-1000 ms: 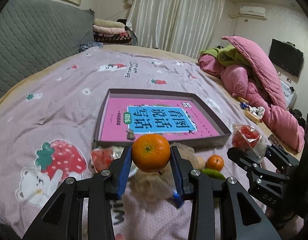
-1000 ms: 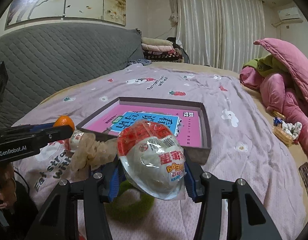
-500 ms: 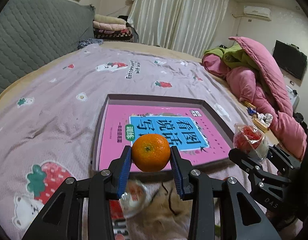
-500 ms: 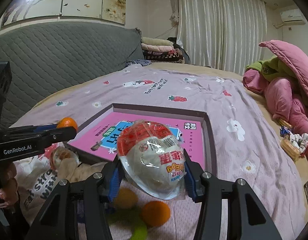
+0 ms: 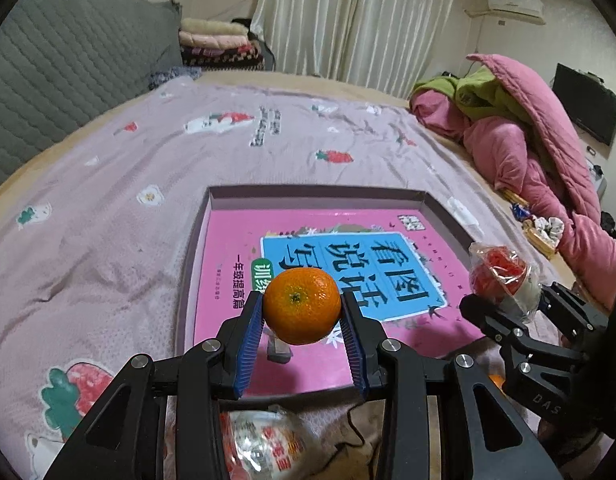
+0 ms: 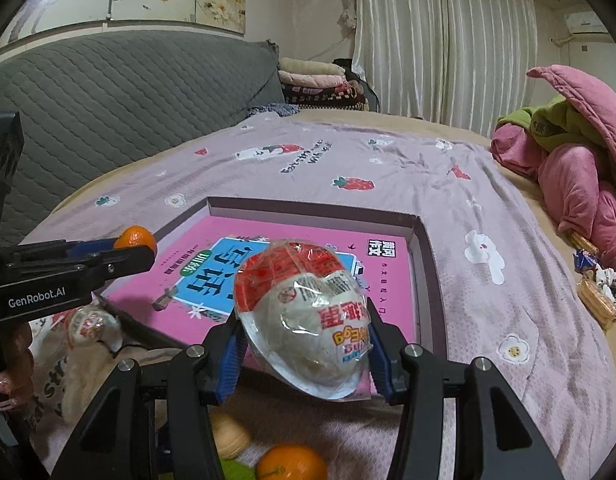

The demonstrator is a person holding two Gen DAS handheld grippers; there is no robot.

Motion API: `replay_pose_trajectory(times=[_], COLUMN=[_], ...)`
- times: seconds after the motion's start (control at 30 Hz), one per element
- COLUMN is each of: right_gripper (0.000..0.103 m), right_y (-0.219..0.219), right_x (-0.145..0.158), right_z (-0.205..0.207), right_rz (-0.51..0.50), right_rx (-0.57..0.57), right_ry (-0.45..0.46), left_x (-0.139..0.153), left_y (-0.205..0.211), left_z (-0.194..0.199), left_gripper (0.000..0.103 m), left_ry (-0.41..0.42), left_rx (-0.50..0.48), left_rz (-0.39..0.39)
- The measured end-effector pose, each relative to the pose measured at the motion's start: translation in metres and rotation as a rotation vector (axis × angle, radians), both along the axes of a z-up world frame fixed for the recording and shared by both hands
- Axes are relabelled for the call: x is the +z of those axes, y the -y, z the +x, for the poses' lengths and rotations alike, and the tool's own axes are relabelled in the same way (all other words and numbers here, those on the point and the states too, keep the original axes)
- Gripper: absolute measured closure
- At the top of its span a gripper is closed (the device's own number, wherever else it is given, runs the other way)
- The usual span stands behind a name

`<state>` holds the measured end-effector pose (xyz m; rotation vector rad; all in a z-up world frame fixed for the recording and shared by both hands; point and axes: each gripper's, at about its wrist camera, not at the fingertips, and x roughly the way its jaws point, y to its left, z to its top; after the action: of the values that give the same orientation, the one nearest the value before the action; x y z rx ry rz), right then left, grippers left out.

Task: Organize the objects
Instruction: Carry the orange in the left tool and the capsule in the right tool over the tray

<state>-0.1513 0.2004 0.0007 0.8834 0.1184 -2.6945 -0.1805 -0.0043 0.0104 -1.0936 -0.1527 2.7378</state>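
Note:
My left gripper [image 5: 302, 312] is shut on an orange tangerine [image 5: 302, 306], held above the near edge of a shallow box [image 5: 320, 194] lined with a pink book cover. My right gripper [image 6: 302, 340] is shut on a plastic-wrapped egg snack [image 6: 304, 316], red on top and white below, over the box's near right part [image 6: 422, 248]. In the left wrist view the right gripper [image 5: 508, 300] shows at the right with its wrapped egg [image 5: 498, 270]. In the right wrist view the left gripper [image 6: 128, 250] and its tangerine [image 6: 135, 238] sit at the left.
On the lilac bedspread [image 5: 108, 220] in front of the box lie another wrapped egg [image 6: 88, 326], a second tangerine [image 6: 290, 462], a beige round thing [image 6: 230, 436] and a cream cloth [image 6: 88, 372]. Pink bedding [image 5: 548, 152] is heaped at the right, a grey headboard [image 6: 108, 88] at the left.
Both grippers have moved forward over the bed toward the box, each still holding its item. The loose things in front of the box have slid down toward the bottom edge of both views.

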Motion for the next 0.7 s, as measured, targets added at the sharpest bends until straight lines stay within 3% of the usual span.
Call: replay_pose_trajectory(times=[0.23,0.7], right_gripper=[0.050,0.050], right_y=[0.000,-0.008], right_x=[-0.012,-0.026], right_z=[-0.019,-0.028], right_rz=[0.019,0.015], right_rx=[-0.017,-0.069], right_ry=[0.056,0.139], left_x=[-0.016,-0.031], left_y=[0.001,-0.007], left_z=[-0.014,-0.017], left_gripper=[0.064,0.064], left_ry=[0.054,0.080], left_rx=[0.000,0.008], left_rz=[-0.002,-0.044])
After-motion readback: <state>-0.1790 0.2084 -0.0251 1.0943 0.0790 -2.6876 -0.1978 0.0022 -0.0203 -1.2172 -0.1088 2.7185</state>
